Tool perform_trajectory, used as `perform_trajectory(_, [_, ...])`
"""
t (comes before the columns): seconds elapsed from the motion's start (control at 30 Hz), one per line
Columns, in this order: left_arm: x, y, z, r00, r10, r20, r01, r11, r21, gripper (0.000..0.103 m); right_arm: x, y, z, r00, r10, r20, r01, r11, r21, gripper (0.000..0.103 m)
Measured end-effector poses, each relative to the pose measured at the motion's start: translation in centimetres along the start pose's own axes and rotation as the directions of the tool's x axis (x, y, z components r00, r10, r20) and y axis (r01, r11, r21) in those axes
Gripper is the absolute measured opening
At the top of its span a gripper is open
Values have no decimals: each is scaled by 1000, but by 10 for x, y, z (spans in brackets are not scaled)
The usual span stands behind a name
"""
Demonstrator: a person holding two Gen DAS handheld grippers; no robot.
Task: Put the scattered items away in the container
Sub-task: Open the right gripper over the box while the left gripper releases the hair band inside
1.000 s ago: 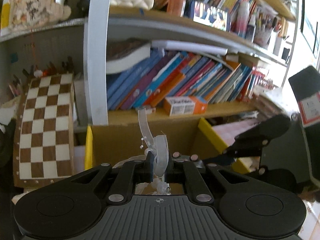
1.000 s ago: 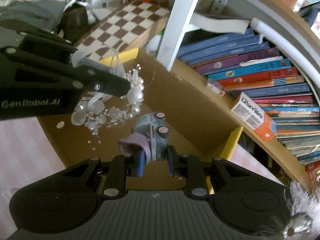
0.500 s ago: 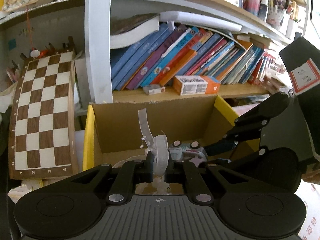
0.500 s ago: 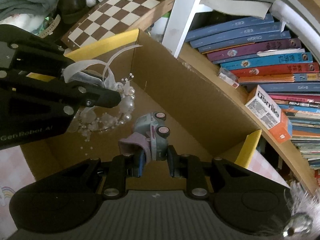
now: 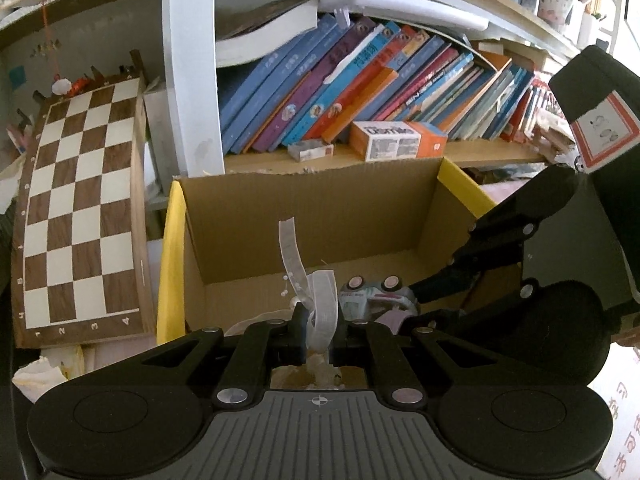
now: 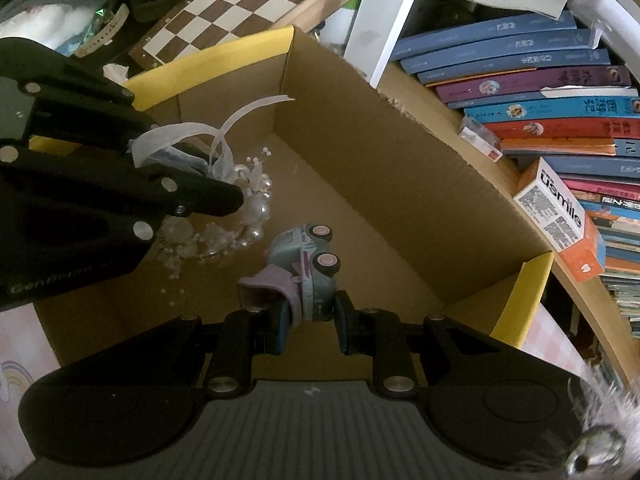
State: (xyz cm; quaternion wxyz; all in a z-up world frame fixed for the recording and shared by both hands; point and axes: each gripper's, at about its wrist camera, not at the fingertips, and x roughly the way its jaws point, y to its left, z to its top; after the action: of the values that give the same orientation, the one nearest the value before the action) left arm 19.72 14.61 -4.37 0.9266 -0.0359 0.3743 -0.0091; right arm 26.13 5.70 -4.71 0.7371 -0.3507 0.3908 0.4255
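Two grippers: both of yours are inside the frame over one cardboard box, each carrying one item.
Left gripper: lower centre of your left view; jaws nearly together, clamped on a sheer white ribbon.
Ribbon piece: the ribbon belongs to a pearl hair ornament; in your right view its beads and pearls hang below the left gripper's fingers, left of centre, above the box floor.
Ribbon tail: one loose strip stands up from the jaws, centre of your left view.
Right gripper: lower centre of your right view; jaws narrow, gripping a toy car.
Toy car: pale grey-blue with pink wheels and a lilac part on its left side; held nose away from the camera, above the box floor; you see it again just right of the ribbon in your left view.
Box: brown inside, yellow flaps on its left and right edges, open at the top.
Chessboard: left of the box in your left view, leaning upright.
Bookshelf: behind the box; slanted books and a white-and-orange carton lying on it.
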Motion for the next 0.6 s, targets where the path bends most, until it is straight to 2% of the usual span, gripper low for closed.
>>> perform_trajectory(0.53, [5,2,-1,999,19,-30,-19,1000,-1,14,4,-9,3,1000,-16,-2,16,1000,12,22])
perform_trajectory(0.6, [4,2,0,999,16,-32,-16,1000,0,20,3,-8,3,1000,-21,5,21,1000,10,27])
